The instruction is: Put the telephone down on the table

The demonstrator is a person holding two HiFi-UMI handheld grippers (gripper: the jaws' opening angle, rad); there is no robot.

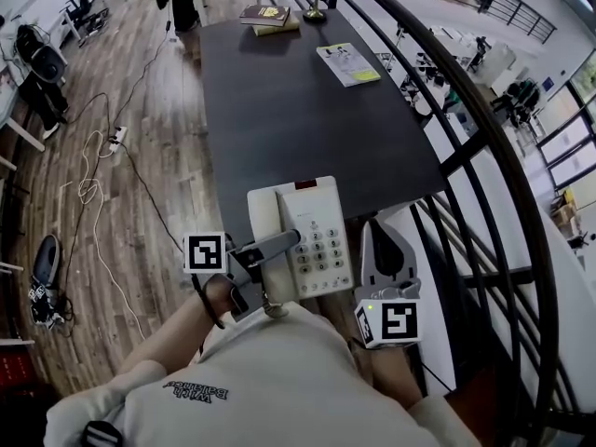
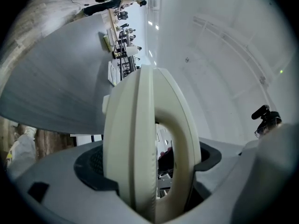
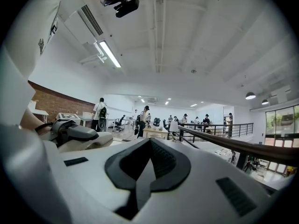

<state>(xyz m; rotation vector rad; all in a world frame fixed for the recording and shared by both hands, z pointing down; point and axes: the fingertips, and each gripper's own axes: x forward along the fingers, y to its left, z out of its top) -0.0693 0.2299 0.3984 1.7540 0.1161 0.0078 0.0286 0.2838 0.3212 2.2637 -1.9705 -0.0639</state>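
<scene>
A cream telephone (image 1: 312,236) with a grey keypad and its handset on the left side is held at the near end of the dark table (image 1: 298,110), close to my chest. Whether it rests on the tabletop I cannot tell. My left gripper (image 1: 279,245) is shut on the phone's left side. In the left gripper view the telephone (image 2: 140,148) stands edge-on, clamped by the left gripper (image 2: 149,162). My right gripper (image 1: 382,250) hangs just right of the phone, shut and holding nothing. The right gripper (image 3: 147,167) shows its pads together, with the telephone (image 3: 88,141) to its left.
At the table's far end lie books (image 1: 265,17), a lamp base (image 1: 315,12) and a booklet (image 1: 348,63). A black railing (image 1: 484,128) runs along the table's right side. Cables (image 1: 93,175) and a shoe (image 1: 45,259) lie on the wooden floor to the left.
</scene>
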